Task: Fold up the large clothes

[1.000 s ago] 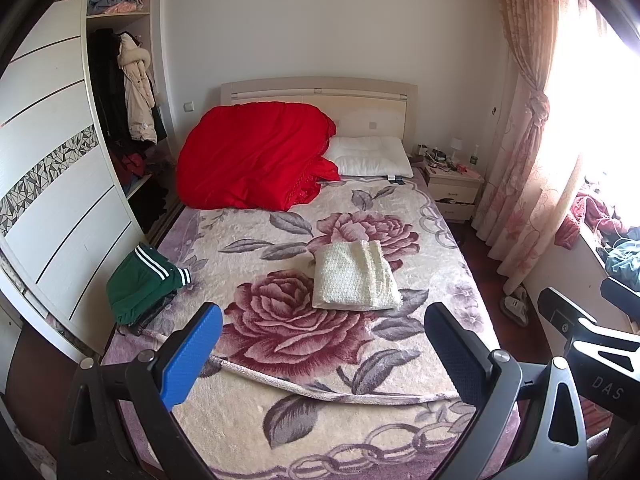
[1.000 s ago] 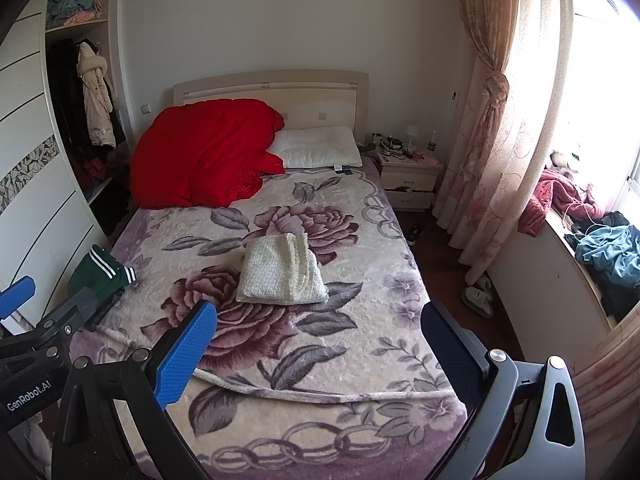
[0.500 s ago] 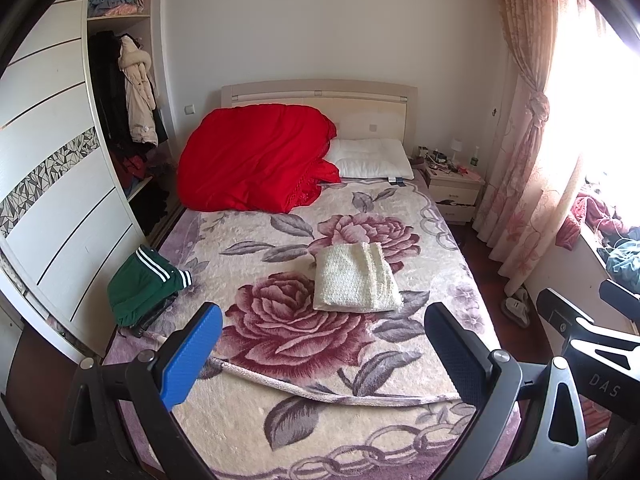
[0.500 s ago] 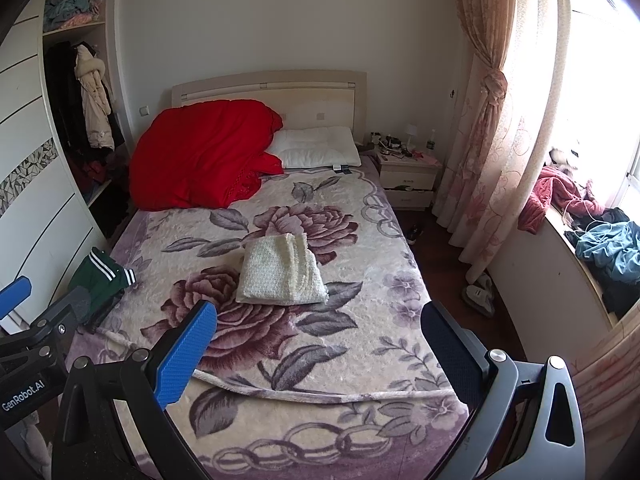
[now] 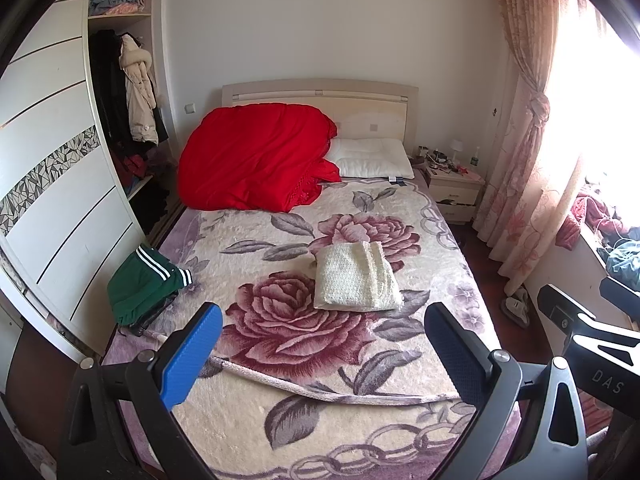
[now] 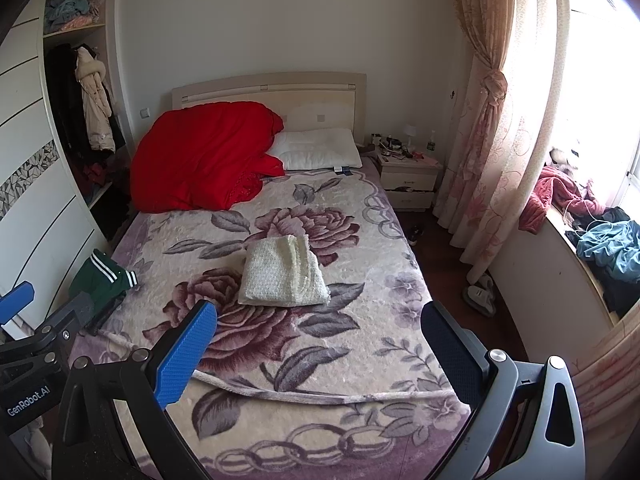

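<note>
A folded garment lies near the middle of the bed. A second garment sits at the bed's left edge, beside the wardrobe. Behind them, a quilt is heaped against the headboard, with a pillow to its right. A nightstand stands right of the pillow, curtains beyond it.

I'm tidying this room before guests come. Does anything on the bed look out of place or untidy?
Yes. The green garment with white stripes lies crumpled at the bed's left edge, unfolded, unlike the cream knitted garment folded neatly mid-bed. The red quilt is heaped against the headboard, partly over the white pillow.
</note>
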A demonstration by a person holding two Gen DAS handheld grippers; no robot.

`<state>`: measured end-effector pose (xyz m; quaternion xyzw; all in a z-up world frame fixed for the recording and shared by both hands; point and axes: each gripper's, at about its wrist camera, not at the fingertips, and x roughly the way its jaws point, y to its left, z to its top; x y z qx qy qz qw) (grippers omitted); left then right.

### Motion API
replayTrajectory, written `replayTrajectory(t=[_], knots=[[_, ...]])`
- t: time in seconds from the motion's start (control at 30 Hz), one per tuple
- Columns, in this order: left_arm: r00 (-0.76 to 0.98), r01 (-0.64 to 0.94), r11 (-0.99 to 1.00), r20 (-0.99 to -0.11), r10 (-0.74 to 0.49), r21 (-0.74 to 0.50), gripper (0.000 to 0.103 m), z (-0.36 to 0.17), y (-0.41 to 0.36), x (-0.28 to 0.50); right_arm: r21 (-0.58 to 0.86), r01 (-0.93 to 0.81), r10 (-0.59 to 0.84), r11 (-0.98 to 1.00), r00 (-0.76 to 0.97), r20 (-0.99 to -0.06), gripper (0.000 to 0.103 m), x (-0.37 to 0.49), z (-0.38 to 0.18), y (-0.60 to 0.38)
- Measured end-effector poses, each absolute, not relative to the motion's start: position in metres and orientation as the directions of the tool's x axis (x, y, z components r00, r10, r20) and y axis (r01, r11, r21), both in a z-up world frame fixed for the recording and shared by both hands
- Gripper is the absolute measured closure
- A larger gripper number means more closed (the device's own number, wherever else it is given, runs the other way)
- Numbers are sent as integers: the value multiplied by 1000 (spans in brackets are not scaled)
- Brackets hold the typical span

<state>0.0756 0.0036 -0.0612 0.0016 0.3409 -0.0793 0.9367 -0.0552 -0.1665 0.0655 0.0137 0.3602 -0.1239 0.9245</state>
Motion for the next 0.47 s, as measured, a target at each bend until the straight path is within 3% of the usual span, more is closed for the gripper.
replayTrajectory(t=[0.47], knots=[[772, 123, 991, -621, -133, -59, 0, -55, 11, 72, -61, 246, -224, 967, 714, -663, 0, -58, 67, -159]])
